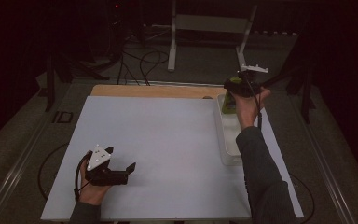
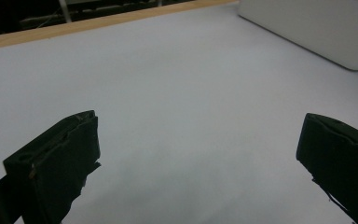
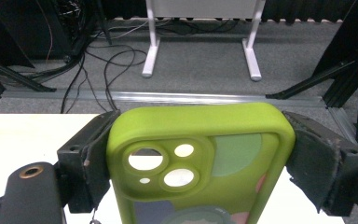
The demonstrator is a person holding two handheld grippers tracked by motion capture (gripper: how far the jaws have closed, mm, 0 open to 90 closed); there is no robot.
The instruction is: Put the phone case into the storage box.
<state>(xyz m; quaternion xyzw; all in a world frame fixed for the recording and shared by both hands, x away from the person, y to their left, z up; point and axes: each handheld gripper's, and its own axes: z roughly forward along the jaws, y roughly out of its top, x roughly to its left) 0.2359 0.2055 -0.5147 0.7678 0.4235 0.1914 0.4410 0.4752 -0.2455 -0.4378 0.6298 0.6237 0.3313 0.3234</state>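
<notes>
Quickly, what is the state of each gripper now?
Left gripper: open, holding nothing, above the white table.
Right gripper: closed on the green phone case.

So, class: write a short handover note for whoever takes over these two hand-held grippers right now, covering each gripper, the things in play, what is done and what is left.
Right gripper: shut on the lime-green rubbery phone case, gripped by its two long edges, held up at the table's far right.
Left gripper: open, nothing between its jaws, resting near the front left of the pale grey tabletop.
White rectangular plastic tray: lies along the right side, below the case.
Done: case is gripped and lifted.
Left: probably to set it down; where is unclear.
</notes>
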